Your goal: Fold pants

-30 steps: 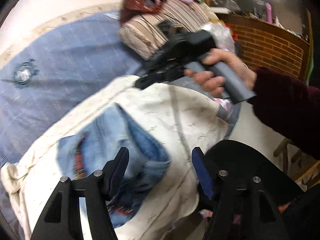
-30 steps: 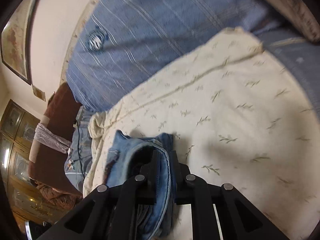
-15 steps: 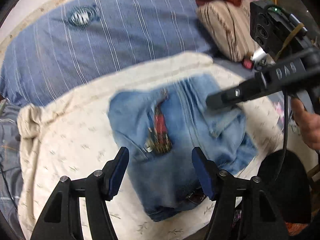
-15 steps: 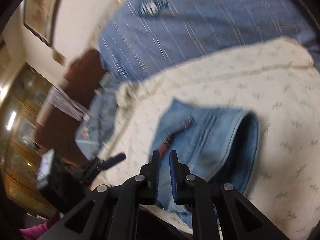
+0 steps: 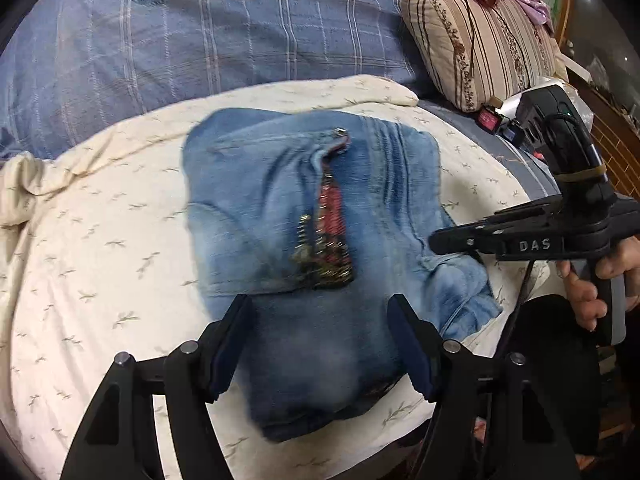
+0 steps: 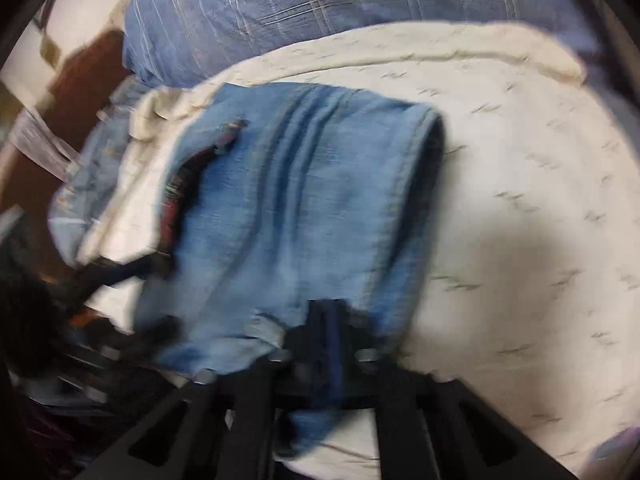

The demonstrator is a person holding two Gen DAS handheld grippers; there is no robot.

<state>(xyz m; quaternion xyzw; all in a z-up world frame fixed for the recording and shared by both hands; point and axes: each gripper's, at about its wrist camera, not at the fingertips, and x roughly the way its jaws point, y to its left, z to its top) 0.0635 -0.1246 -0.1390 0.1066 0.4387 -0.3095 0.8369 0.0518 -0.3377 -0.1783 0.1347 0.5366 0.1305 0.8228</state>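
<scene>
The blue denim pants lie folded in a compact bundle on a cream leaf-print cloth, open zipper and red lining facing up. My left gripper is open and empty, its jaws straddling the near end of the bundle just above it. My right gripper comes in from the right, shut, its tip over the bundle's right edge. In the blurred right wrist view the shut right gripper sits over the near edge of the pants; I cannot tell whether denim is pinched.
A blue plaid duvet lies behind the cream cloth. A striped pillow with clothes piled on it sits at the back right. Another pair of jeans lies at the left, beside a brown headboard.
The pants went from a bunched heap held in the right gripper to a flatter folded bundle on the cloth. Both grippers swung round over it; the right gripper now sits low at its right edge.
</scene>
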